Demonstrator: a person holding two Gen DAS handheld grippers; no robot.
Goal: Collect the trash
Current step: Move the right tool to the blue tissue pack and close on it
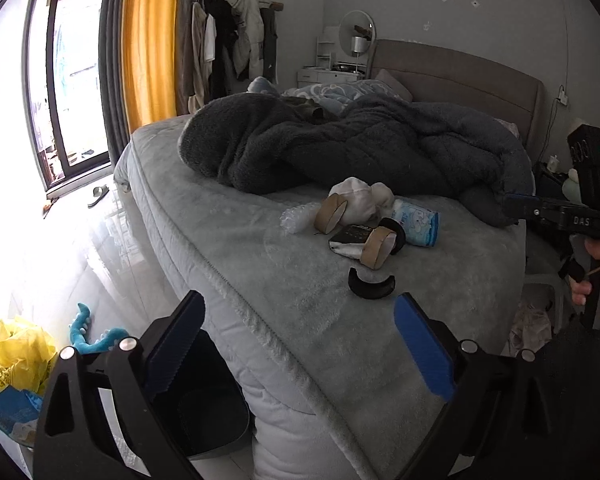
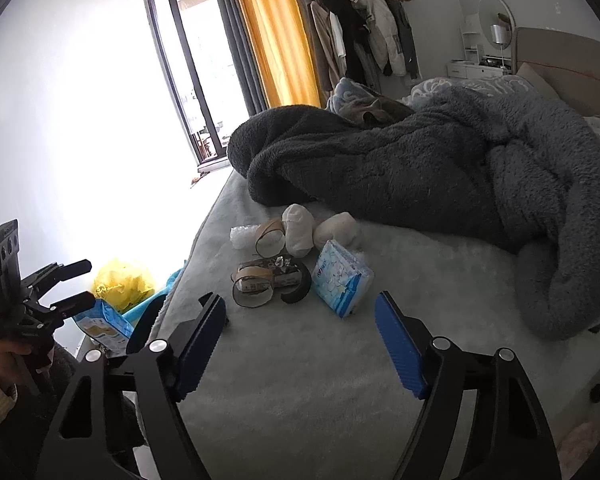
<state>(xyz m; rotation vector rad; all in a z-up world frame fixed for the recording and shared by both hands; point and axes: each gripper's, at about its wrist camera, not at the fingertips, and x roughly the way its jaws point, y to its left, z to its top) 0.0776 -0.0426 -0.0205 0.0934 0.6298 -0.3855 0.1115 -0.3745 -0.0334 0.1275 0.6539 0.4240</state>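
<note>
Trash cluster sits mid-bed [image 1: 260, 264], near the foot edge: two cardboard tape cores [image 1: 331, 211], two white wads [image 2: 298, 228], one tissue pack [image 2: 342, 282], one bubble-wrap scrap [image 1: 300, 218], black ring pieces [image 1: 372, 286]. Your left gripper [image 1: 300, 352] and right gripper [image 2: 300, 344]: jaws spread, nothing between. Foil wrapper [image 2: 278, 268] half hidden; bin [image 1: 204, 412] cut off.

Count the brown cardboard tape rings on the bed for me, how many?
2. One cardboard ring stands beside the white cloth bundle, by the bubble wrap. The other cardboard ring lies nearer, against the dark packet. More could hide under the blanket.
</note>
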